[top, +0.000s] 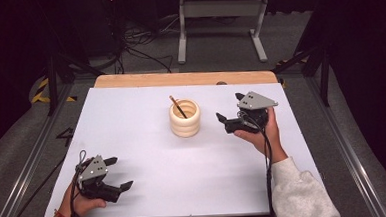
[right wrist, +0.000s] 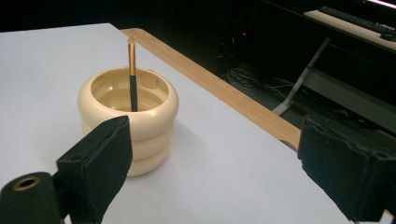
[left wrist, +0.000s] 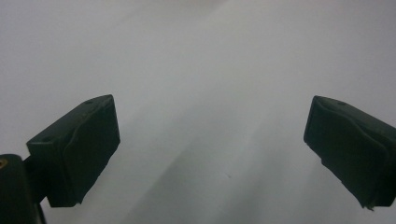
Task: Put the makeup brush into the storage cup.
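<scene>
— What do the person's tools look like?
— Each gripper, left gripper and right gripper, is black, topped by a grey three-cornered plate, trailing a black cable.
— Clothing?
— Pale grey sleeves; an orange-red band at the left wrist.

White table, wood edge, cables behind.

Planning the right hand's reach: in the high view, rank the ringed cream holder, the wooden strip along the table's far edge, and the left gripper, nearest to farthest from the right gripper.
1. Ringed cream plastic holder, with a pencil inside, just to the right gripper's left.
2. Light wooden strip, beyond it at the table's far edge.
3. Left gripper, at the near left corner.
</scene>
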`<state>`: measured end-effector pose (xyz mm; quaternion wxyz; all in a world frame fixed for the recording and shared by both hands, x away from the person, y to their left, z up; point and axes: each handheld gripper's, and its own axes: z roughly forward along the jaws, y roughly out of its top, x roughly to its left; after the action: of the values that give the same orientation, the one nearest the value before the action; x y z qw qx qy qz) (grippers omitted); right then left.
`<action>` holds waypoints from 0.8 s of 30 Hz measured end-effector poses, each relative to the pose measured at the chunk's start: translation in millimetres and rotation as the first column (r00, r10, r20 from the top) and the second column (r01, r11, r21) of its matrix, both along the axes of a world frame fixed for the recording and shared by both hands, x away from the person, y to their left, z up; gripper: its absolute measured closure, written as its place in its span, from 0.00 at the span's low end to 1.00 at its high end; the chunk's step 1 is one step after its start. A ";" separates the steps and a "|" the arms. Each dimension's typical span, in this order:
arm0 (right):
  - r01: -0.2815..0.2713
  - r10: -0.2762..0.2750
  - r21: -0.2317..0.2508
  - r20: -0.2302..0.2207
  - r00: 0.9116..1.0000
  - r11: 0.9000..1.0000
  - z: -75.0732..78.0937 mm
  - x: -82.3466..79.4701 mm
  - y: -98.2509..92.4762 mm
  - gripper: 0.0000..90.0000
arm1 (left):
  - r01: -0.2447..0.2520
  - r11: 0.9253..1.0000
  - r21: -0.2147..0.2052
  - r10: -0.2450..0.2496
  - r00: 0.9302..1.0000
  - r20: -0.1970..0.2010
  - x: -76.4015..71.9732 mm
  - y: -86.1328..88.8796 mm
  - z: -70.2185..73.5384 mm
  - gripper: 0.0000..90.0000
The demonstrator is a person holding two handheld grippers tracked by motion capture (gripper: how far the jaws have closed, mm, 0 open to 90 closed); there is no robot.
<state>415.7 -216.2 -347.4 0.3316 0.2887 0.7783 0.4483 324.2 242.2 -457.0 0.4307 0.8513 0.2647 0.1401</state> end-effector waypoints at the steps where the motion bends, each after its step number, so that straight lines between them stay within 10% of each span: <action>1: 0.000 0.000 0.000 0.000 1.000 1.000 0.0 0.0 0.0 0.12 | 0.000 1.000 0.000 0.000 1.000 0.000 0.0 0.0 0.0 0.05; 24: 0.013 -0.013 -0.042 -0.004 1.000 0.999 -9.9 -21.4 -23.6 0.11 | 0.002 1.000 0.008 -0.002 1.000 0.004 -0.2 -0.5 0.3 0.05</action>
<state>394.3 -239.8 -357.3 0.3389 0.2878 0.7863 0.4291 324.0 241.7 -456.7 0.4280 0.8530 0.2625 0.1426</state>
